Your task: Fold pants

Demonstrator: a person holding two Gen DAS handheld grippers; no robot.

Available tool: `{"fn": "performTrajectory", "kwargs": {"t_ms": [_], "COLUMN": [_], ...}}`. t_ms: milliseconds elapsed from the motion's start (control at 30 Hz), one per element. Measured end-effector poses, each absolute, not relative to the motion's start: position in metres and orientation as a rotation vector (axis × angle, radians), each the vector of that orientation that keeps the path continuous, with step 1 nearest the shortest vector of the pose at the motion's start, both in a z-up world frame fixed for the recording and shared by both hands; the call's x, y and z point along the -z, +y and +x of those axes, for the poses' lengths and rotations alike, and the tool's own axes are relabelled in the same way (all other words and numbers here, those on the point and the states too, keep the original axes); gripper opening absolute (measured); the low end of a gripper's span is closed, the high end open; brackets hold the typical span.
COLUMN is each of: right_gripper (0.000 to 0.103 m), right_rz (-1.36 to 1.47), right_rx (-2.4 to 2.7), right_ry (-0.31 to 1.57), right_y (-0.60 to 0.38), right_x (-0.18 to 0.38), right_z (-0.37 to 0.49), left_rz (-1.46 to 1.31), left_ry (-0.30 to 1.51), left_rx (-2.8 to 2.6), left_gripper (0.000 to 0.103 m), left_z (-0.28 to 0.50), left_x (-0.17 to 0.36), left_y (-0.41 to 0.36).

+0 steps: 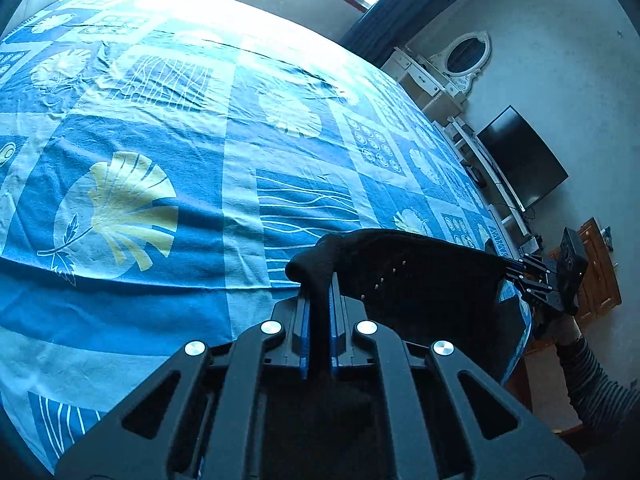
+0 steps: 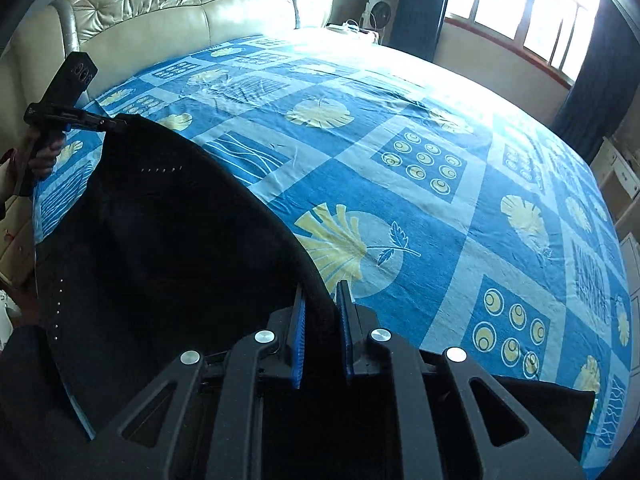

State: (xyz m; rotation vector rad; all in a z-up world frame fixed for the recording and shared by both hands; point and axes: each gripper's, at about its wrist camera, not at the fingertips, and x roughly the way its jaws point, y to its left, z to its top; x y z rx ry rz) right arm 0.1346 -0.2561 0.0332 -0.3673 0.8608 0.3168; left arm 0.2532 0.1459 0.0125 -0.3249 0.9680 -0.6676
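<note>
A bedroom, blue leaf-print bedsheet [image 1: 168, 128] beneath. My left gripper [image 1: 318, 304] and right gripper [image 2: 322, 308] each pinch an edge of the black pants [image 2: 160, 232], probably the waistband, held taut above the bed's near edge. I should lower them evenly, keeping the tension.

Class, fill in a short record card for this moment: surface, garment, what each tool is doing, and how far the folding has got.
surface: bed with blue patterned sheet
garment: black pants, stretched between the two tools, edge raised above the sheet
left tool: shut on a bunched corner of the pants
right tool: shut on the pants edge
fold status: no fold visible yet; cloth held spread at the near edge of the bed
background: padded headboard, window, dark screen
</note>
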Motion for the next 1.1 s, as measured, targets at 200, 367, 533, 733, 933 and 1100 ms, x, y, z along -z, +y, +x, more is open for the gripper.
{"fn": "performTrajectory", "kwargs": {"t_ms": [200,367,533,733,933,1100], "right_gripper": [0.015,0.015,0.015,0.018,0.043,0.044], "right_rz": [-0.494,-0.565,-0.586,-0.628,-0.43,0.008], "right_rx": [-0.253,-0.215,-0.206,-0.167,-0.152,-0.179], "right_ry": [0.798,0.799,0.845,0.86,0.902,0.954], "right_y": [-0.235,-0.223,-0.219,-0.209,-0.229,-0.263], "right_x": [-0.018,0.011,0.041,0.063,0.041,0.026], "right_z": [0.061,0.016,-0.01,-0.031,-0.04,-0.038], "left_rz": [-0.354,-0.407,-0.463,-0.48,-0.715,-0.785], "left_ry": [0.933,0.947,1.016,1.093,1.039,1.012], "left_rx": [0.643,0.597,0.561,0.49,0.445,0.45], "left_gripper": [0.006,0.007,0.009,0.024,0.049,0.057], "left_z": [0.182,0.127,0.096,0.076,0.043,0.028], "left_x": [-0.017,0.002,0.035,0.069,0.066,0.056], "left_y": [0.159,0.18,0.195,0.205,0.241,0.223]}}
